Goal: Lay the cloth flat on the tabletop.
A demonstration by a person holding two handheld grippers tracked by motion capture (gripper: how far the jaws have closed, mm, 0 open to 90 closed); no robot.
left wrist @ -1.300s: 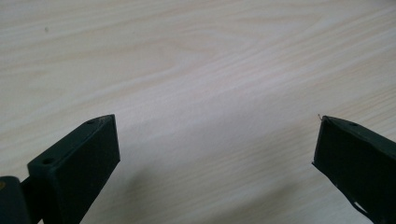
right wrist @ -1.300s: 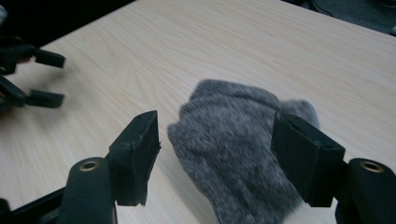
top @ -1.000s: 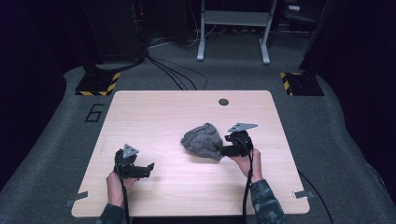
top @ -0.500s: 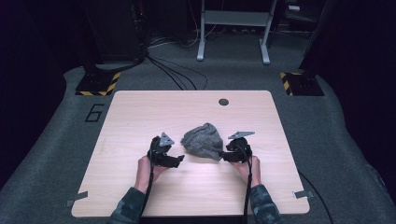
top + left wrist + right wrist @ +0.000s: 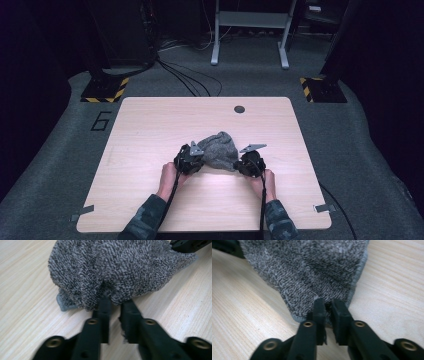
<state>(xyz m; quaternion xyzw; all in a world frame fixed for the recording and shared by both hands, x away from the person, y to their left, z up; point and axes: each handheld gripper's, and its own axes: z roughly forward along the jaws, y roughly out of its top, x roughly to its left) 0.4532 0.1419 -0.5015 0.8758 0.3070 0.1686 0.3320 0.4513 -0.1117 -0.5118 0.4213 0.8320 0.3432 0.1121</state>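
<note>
A crumpled grey terry towel (image 5: 218, 150) lies on the wooden table (image 5: 150, 130), a little in front of its middle. My left gripper (image 5: 199, 160) is at the towel's left edge and my right gripper (image 5: 239, 165) at its right edge. Seen from the left gripper view, the jaws (image 5: 115, 302) have just been closing and pinch a fold of the towel (image 5: 120, 267). The right gripper view has its jaws (image 5: 328, 302), which have also just been closing, nipped on a corner of the towel (image 5: 312, 267). Each gripper is held by a hand.
A round dark grommet hole (image 5: 239, 109) sits near the table's far edge. Beyond the table are floor cables (image 5: 190, 82), a metal stand (image 5: 250, 35) and hazard-striped floor plates (image 5: 105, 90). The table's near edge lies just behind the forearms.
My left gripper has crossed from the table's front left to the towel's left edge. The right gripper has sunk slightly at the right edge. Both jaw pairs have closed onto the towel.
</note>
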